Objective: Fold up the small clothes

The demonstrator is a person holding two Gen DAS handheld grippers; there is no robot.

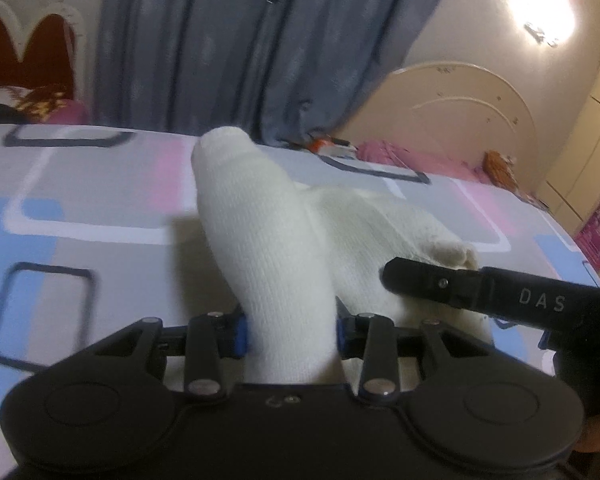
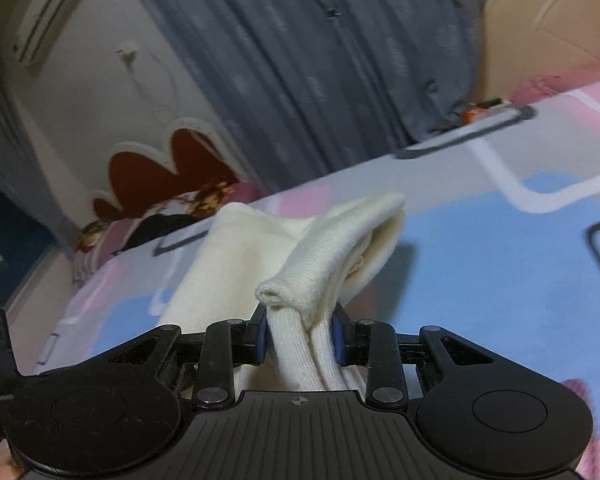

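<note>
A cream white knitted sock [image 1: 268,240] is held over the patterned bedsheet [image 1: 80,200]. My left gripper [image 1: 292,330] is shut on one end of the sock, whose rounded end sticks up and away from the jaws. My right gripper [image 2: 300,336] is shut on the sock's [image 2: 320,248] other end, with the rolled cuff bunched above the blue pads. The right gripper's black finger also shows in the left wrist view [image 1: 432,282], lying against the sock's right side. The sock's middle sags toward the sheet.
The bed has a pink, blue and grey sheet with square outlines [image 2: 500,220]. A blue-grey curtain [image 1: 228,40] hangs behind. A cream headboard [image 1: 460,108] and pink bedding [image 1: 400,152] stand at the back right, a red headboard [image 1: 20,48] at the back left.
</note>
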